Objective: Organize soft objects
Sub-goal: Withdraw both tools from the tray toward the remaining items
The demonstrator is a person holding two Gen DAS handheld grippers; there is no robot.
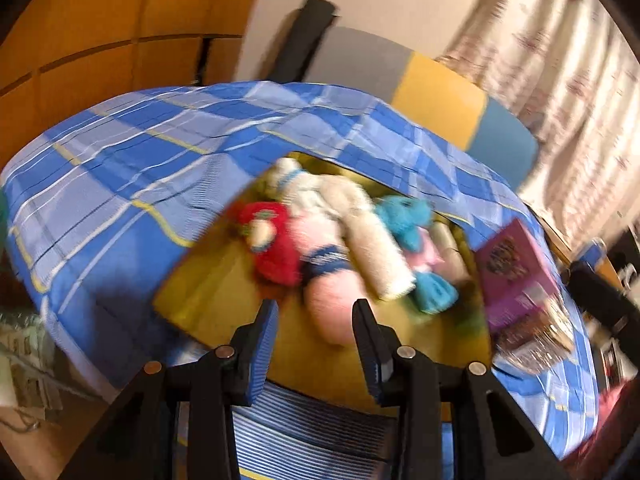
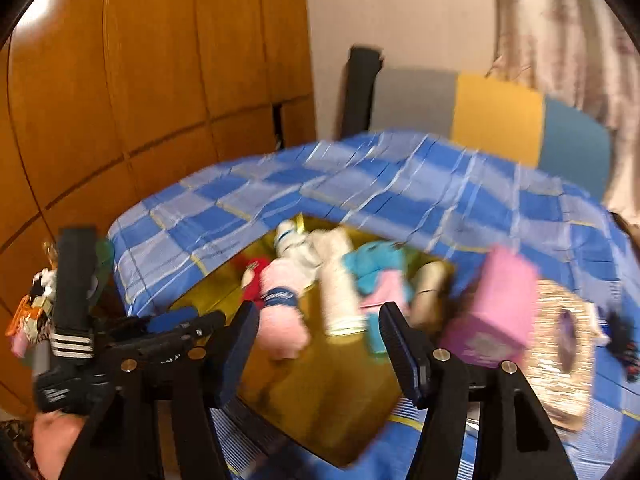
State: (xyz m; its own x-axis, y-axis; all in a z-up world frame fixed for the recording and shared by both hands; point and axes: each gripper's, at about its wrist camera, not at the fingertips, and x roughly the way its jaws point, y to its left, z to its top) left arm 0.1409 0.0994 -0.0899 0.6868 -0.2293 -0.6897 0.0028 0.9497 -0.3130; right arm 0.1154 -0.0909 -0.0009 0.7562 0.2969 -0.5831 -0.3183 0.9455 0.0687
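Note:
Several plush toys lie in a heap on a yellow tray on the blue plaid bed: a red one, a pink one with a blue band, a white one and a turquoise one. My left gripper is open and empty just before the pink toy. In the right wrist view the same heap shows: the pink toy, the white toy, the turquoise toy. My right gripper is open and empty over the tray. The left gripper's body shows at its left.
A purple box stands at the tray's right; it also shows in the right wrist view next to a shiny woven bag. A grey, yellow and blue headboard and a curtain lie behind. A wooden wardrobe stands at left.

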